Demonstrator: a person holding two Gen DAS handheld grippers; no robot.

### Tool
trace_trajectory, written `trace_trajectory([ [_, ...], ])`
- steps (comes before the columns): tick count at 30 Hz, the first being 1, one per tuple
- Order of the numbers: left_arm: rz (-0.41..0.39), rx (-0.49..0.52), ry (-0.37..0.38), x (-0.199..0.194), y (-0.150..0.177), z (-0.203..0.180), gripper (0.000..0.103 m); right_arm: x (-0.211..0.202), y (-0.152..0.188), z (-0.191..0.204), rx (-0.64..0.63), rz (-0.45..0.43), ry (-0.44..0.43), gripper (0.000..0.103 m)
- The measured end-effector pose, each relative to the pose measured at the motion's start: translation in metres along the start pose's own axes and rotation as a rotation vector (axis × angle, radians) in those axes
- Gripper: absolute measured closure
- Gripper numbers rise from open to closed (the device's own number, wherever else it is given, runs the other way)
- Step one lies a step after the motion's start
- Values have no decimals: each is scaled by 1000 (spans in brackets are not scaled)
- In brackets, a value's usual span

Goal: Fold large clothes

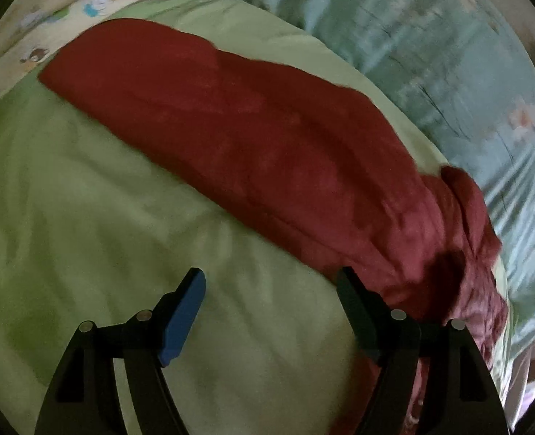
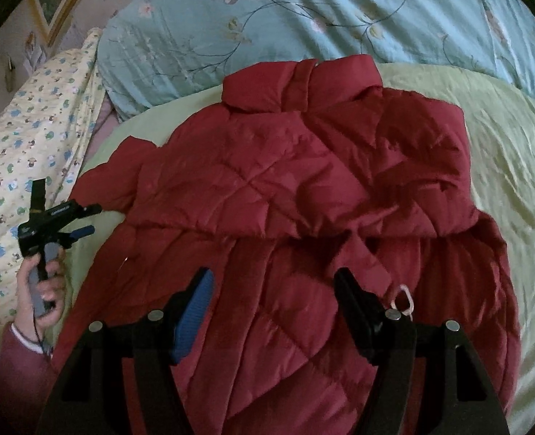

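Red quilted jacket (image 2: 303,188) spread on pale green sheet (image 2: 503,152), collar at far end, lower part folded up over body.

R gripper (image 2: 272,279): jaws spread wide, nothing pinched; hovering above jacket's near half, red fabric filling gap between the 2 fingers and beyond. Small white loop (image 2: 401,299) just outside the black finger.

L gripper (image 1: 271,279): jaws spread, empty; green sheet (image 1: 86,199) directly between and ahead of fingers, jacket sleeve (image 1: 249,137) stretching diagonally beyond tips, bunched fabric beside black finger, contact unclear. In R view, L gripper (image 2: 86,219) well off blue-pad side, held by hand (image 2: 42,286), apart from jacket edge.

Floral blue bedding (image 2: 303,18) beyond collar; cartoon-print cloth (image 2: 24,137) past L gripper.
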State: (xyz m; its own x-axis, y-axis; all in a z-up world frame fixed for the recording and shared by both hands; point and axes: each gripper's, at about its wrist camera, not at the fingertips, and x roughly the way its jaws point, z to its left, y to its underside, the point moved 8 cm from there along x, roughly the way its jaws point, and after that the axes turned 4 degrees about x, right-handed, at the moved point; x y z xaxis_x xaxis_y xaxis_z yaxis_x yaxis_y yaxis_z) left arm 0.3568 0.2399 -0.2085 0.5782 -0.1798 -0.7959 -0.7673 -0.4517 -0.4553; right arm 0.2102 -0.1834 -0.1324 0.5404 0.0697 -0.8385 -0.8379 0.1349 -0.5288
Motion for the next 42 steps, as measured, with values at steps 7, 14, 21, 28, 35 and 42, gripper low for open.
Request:
trace_trajectory([
  [7,-89,-98,-35,2,-42,50,29,-8,12,5,1,0,-9,33],
  [14,-121,-229,-1,14,-76,84,30,-12,17,15,-22,-7,-8,33],
  [21,-145,-323,31,19,-94,107,48,-9,23,16,-25,11,-2,33],
  [28,-224,-200,75,-14,-90,72,92,-12,23,13,-17,2,-7,33],
  [35,-307,5,98,-56,-74,-1,93,-14,23,15,-11,-8,-25,33],
  [42,-312,262,196,-83,-28,-99,93,-17,24,12,9,-10,-32,33],
])
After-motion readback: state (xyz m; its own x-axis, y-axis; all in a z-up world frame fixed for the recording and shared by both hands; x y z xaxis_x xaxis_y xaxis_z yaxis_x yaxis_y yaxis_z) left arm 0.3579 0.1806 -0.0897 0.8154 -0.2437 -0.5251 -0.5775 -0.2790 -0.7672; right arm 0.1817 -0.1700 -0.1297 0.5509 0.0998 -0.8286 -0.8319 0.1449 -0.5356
